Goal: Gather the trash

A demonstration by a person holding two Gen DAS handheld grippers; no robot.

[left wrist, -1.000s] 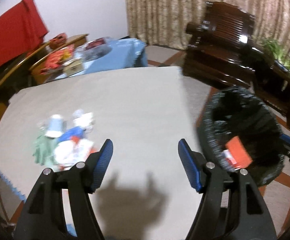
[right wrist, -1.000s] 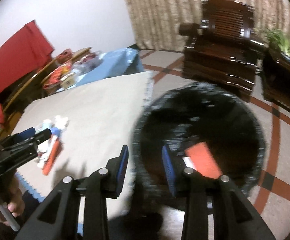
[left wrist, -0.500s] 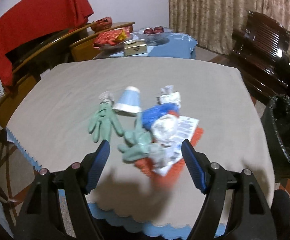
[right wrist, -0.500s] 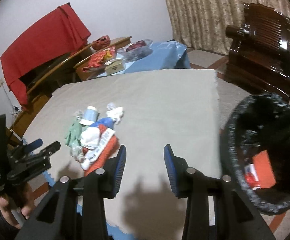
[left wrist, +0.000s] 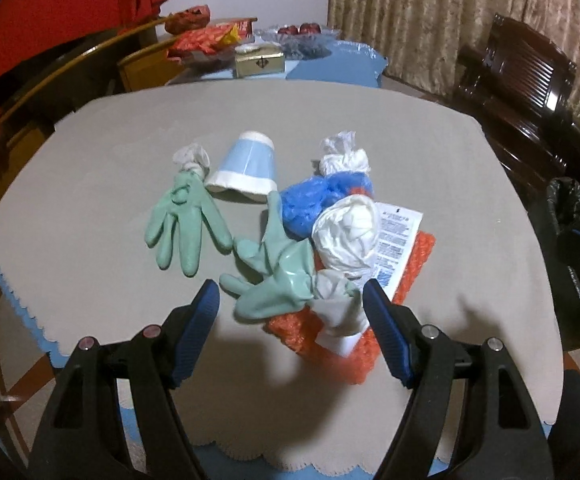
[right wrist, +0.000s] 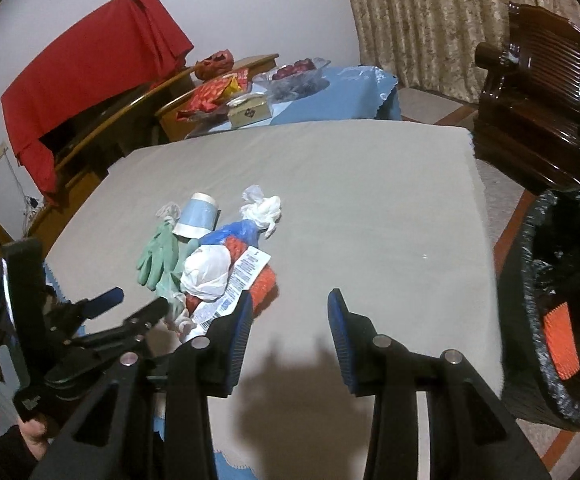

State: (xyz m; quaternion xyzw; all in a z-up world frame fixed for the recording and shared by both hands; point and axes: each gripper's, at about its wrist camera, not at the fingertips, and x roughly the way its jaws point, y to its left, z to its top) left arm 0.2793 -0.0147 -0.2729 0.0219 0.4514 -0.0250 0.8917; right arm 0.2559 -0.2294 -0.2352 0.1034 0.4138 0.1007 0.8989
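A pile of trash lies on the beige table (left wrist: 89,152): two green rubber gloves (left wrist: 181,220) (left wrist: 277,276), a blue-and-white paper cup (left wrist: 245,168) on its side, a blue plastic bag (left wrist: 322,196), white crumpled bags (left wrist: 350,236), a printed label (left wrist: 396,240) and an orange net (left wrist: 414,268). My left gripper (left wrist: 292,320) is open, its jaws either side of the near glove and net, close above them. My right gripper (right wrist: 290,320) is open and empty over bare table right of the pile (right wrist: 217,264). The left gripper also shows in the right wrist view (right wrist: 129,308).
A black-lined trash bin (right wrist: 550,280) stands on the floor off the table's right edge, with an orange item (right wrist: 562,340) inside. It shows in the left wrist view too (left wrist: 574,248). A dark wooden chair (right wrist: 538,92) is behind it. A cluttered blue side table (left wrist: 322,60) is beyond.
My left gripper has swung from the bin side to the trash pile and closed in on it. My right gripper has come away from over the bin to above the table.
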